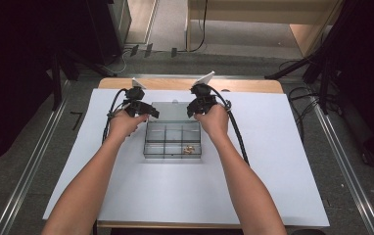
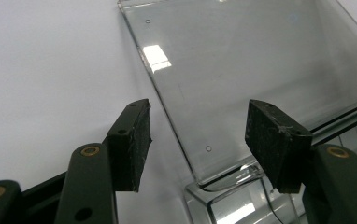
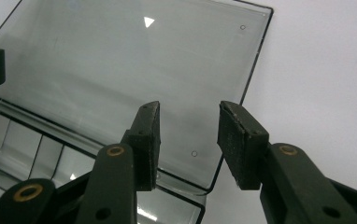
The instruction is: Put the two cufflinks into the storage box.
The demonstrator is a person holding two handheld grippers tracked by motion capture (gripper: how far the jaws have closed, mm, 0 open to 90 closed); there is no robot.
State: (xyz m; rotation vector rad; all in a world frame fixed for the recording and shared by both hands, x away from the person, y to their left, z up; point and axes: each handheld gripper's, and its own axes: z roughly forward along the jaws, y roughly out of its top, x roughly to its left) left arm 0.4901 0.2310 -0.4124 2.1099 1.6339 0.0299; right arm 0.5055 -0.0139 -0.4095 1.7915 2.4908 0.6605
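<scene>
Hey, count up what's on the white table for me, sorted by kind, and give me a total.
Clear compartment box with its lid open: 1
Hand-held gripper, left and right: 2
Cluster of small brass-coloured pieces in the box's near right compartment: 1
Total: 4

— What did the box (image 1: 172, 140) look like?
— Clear plastic, split into small compartments, sitting mid-worktop on the white sheet.
— And its lid (image 2: 242, 70)?
— Swung fully open, lying flat behind the box, still joined along the hinge.
— Anything inside?
— A few small brownish bits (image 1: 189, 149) lay in the near right compartment.
</scene>
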